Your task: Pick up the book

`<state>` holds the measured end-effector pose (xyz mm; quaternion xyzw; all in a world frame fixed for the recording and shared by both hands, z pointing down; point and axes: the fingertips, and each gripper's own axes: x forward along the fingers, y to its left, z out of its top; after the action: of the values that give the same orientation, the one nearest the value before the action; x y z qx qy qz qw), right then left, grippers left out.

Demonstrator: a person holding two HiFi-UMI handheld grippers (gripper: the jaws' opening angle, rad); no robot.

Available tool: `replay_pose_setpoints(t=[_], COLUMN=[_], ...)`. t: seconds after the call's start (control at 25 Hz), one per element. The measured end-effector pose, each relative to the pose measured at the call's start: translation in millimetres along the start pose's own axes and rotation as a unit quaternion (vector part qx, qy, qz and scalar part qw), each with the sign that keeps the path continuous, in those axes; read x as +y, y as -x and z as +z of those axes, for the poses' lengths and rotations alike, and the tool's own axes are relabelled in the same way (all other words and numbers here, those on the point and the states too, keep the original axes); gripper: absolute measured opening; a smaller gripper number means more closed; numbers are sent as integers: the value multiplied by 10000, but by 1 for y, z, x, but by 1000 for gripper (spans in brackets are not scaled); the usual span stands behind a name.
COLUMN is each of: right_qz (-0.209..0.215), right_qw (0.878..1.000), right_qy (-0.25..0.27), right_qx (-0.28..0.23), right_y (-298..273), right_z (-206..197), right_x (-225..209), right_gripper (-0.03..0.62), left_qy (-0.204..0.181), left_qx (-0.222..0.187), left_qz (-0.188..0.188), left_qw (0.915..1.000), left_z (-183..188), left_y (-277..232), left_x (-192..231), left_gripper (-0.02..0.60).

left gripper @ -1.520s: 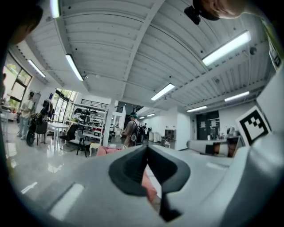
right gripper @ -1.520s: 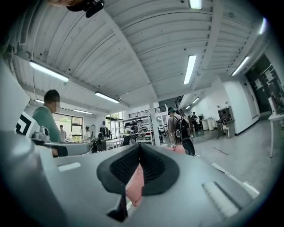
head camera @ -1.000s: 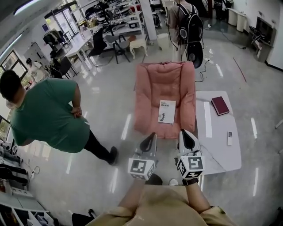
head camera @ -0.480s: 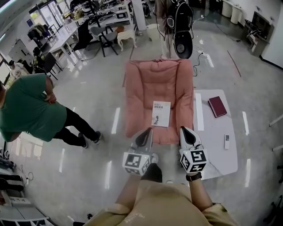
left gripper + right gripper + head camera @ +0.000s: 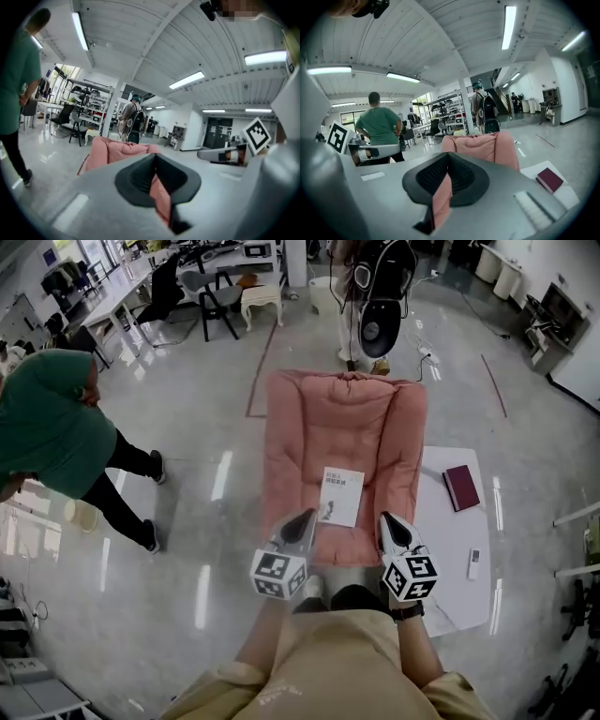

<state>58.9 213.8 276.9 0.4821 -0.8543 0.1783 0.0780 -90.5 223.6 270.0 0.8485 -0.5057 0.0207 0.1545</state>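
Observation:
A white book (image 5: 342, 496) lies flat on the seat of a pink armchair (image 5: 309, 427). A dark red book (image 5: 460, 487) (image 5: 550, 179) rests on the low white table (image 5: 450, 540) to the chair's right. My left gripper (image 5: 305, 517) and right gripper (image 5: 389, 519) hover side by side over the chair's front edge, just short of the white book, both shut and empty. In the left gripper view the shut jaws (image 5: 156, 157) point at the pink armchair (image 5: 110, 150). The right gripper view shows its shut jaws (image 5: 447, 157) aimed at the chair back (image 5: 487, 145).
A person in a green shirt (image 5: 47, 427) stands on the shiny floor at the left. Someone with a backpack and a black fan (image 5: 384, 310) are behind the chair. A small white remote (image 5: 473, 563) lies on the table. Desks and chairs (image 5: 216, 287) fill the back left.
Both grippers have come forward and lower, closer to the chair's front edge and the white book. The person in green has slid toward the left of the view. Jaws stayed shut.

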Motion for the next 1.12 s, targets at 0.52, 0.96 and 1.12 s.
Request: replay_pose_setpoints(t=[0.52,0.96,1.12], right_qz=[-21,-69,-226], right_qw=[9780,9295,9277], right_qy=[-696,-1561,-1551], right_qx=[1969,3340,3387], right_y=[-132,-260,-300], right_z=[-142,-283,-333], right_x=[-82,-179,-216], right_gripper=[70,160,232], left_qy=[870,1267,1321], left_qx=[1761,2997,3361], left_qz=[122,431,331], left_qw=[9804,9446,9319], left_z=[-149,-286,-347], left_y=[-126,-248,-286], left_x=[87,150,170], left_gripper=[2,62,98])
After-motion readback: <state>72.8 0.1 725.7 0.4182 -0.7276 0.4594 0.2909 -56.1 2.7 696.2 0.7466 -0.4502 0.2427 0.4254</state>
